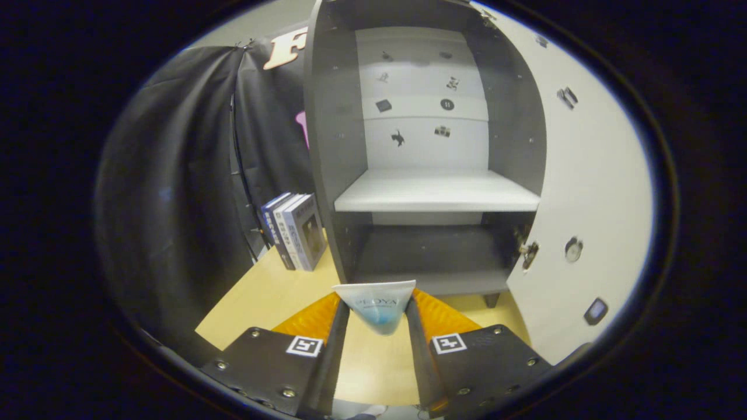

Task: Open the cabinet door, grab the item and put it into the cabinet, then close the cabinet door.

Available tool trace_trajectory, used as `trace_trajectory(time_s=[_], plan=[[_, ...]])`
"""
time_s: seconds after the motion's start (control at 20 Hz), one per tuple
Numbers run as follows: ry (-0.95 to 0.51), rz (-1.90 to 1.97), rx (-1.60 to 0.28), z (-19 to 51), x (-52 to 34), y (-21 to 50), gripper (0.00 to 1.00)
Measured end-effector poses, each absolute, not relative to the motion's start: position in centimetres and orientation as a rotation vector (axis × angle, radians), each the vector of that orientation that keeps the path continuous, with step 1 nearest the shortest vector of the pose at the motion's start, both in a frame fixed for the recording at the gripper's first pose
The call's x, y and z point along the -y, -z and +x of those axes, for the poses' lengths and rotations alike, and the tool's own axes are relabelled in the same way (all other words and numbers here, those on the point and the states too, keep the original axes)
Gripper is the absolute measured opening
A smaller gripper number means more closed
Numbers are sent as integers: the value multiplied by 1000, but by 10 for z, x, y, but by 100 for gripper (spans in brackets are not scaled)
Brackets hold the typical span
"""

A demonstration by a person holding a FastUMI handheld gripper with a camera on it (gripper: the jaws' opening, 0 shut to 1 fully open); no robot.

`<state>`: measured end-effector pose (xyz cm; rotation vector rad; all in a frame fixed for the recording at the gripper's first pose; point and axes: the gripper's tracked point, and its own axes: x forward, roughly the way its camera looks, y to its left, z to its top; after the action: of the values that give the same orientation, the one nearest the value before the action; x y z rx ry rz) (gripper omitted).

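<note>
A white and blue squeeze tube (377, 305) is held between my two fingers, its flat crimped end pointing toward the cabinet. My gripper (377, 312) is shut on it. Just beyond the fingers stands the grey cabinet (327, 146) with its white door (589, 192) swung wide to the right. Inside, a pale middle shelf (436, 192) lies bare above a dark lower compartment (429, 256). The tube hangs in front of the lower compartment's front edge, above the wooden table (262, 297).
Three books (296, 230) stand upright on the table left of the cabinet, against the black cloth wall (175, 192). Small stickers dot the cabinet's back panel (423, 111) and the door. A hinge (528, 249) sits at the door's lower inner edge.
</note>
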<state>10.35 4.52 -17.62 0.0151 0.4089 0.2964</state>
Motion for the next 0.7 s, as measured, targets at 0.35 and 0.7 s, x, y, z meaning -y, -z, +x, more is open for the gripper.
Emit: trace_trajectory(time_s=[0.35, 0.7], plan=[[-264, 48, -322, 181, -34, 90, 54], [-233, 105, -315, 275, -32, 69, 53]])
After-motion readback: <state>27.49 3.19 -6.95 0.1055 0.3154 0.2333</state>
